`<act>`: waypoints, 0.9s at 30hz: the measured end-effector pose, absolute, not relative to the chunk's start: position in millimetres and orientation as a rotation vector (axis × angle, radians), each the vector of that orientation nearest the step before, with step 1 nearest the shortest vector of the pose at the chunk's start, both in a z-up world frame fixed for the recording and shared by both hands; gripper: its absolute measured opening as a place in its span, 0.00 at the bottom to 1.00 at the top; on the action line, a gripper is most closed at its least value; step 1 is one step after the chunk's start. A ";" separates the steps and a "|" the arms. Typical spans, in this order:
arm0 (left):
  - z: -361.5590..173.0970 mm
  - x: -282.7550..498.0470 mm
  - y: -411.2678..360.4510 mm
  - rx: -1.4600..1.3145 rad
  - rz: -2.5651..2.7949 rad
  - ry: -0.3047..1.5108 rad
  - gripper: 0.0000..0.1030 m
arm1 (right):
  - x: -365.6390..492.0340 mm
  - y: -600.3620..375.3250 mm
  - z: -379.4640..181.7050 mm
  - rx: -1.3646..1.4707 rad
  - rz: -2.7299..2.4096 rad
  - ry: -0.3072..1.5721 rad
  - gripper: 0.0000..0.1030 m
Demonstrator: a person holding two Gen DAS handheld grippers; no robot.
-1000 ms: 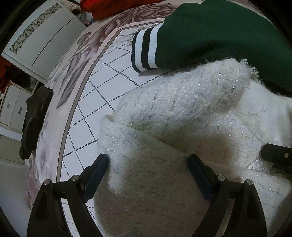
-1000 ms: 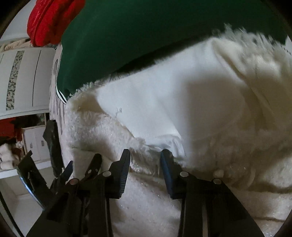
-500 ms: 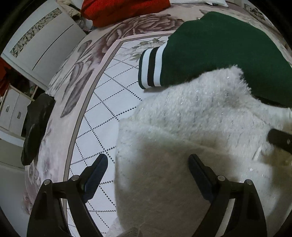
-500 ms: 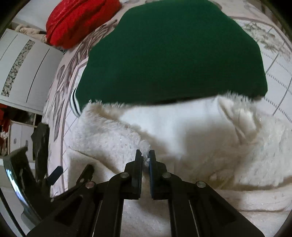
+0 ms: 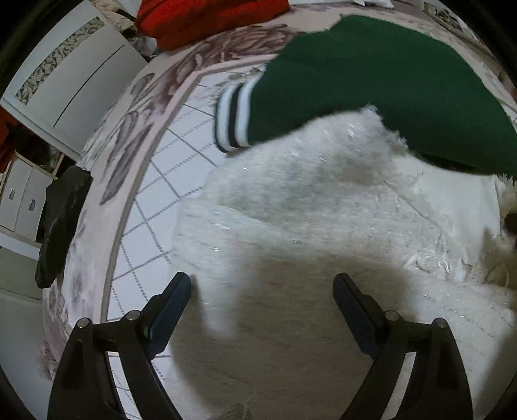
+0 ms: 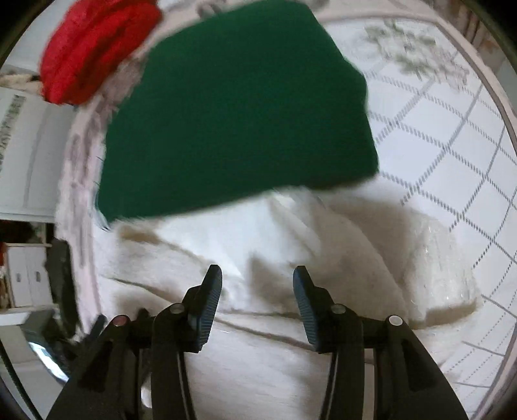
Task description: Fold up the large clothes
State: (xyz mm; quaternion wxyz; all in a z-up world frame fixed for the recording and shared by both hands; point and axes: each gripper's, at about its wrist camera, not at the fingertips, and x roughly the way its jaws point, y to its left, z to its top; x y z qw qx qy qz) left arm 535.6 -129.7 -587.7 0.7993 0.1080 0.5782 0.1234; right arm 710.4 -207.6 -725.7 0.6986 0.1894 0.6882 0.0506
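Note:
A fluffy white knit garment (image 5: 323, 206) (image 6: 245, 245) lies folded on the patterned bed cover, its smooth white lining showing near the top edge. A folded dark green garment (image 5: 371, 84) (image 6: 239, 122) with a black and white striped cuff (image 5: 234, 118) lies just beyond it, touching it. My left gripper (image 5: 261, 290) hovers over the white garment's near left part, jaws wide open and empty. My right gripper (image 6: 257, 284) hangs above the garment's middle, its jaws opening with nothing between them.
A red bundle (image 5: 206, 19) (image 6: 97, 45) sits at the far end of the bed cover (image 5: 155, 194). A black cloth (image 5: 61, 223) hangs off the left edge. White cabinets (image 5: 64, 74) stand at the left.
The right gripper closed on the white garment's edge, then let go, opened and rose. The left gripper shifted slightly, so more of the bed cover and green garment shows.

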 end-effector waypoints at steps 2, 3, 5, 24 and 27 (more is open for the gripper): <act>-591.7 536.9 -135.4 0.258 0.272 1.234 0.88 | 705.6 -200.0 -745.1 0.371 0.115 1.597 0.47; -593.3 537.0 -137.9 0.273 0.275 1.228 0.88 | 702.2 -191.3 -754.2 0.320 0.102 1.629 0.47; -595.6 536.4 -140.3 0.293 0.272 1.222 0.88 | 695.0 -181.9 -768.4 0.246 0.077 1.658 0.47; -561.3 524.9 -131.9 0.225 0.219 1.192 0.88 | 667.8 -206.1 -723.5 0.533 0.223 1.572 0.36; -527.7 498.7 -136.0 0.177 0.179 1.161 0.88 | 616.2 -245.5 -673.8 0.531 0.232 1.531 0.52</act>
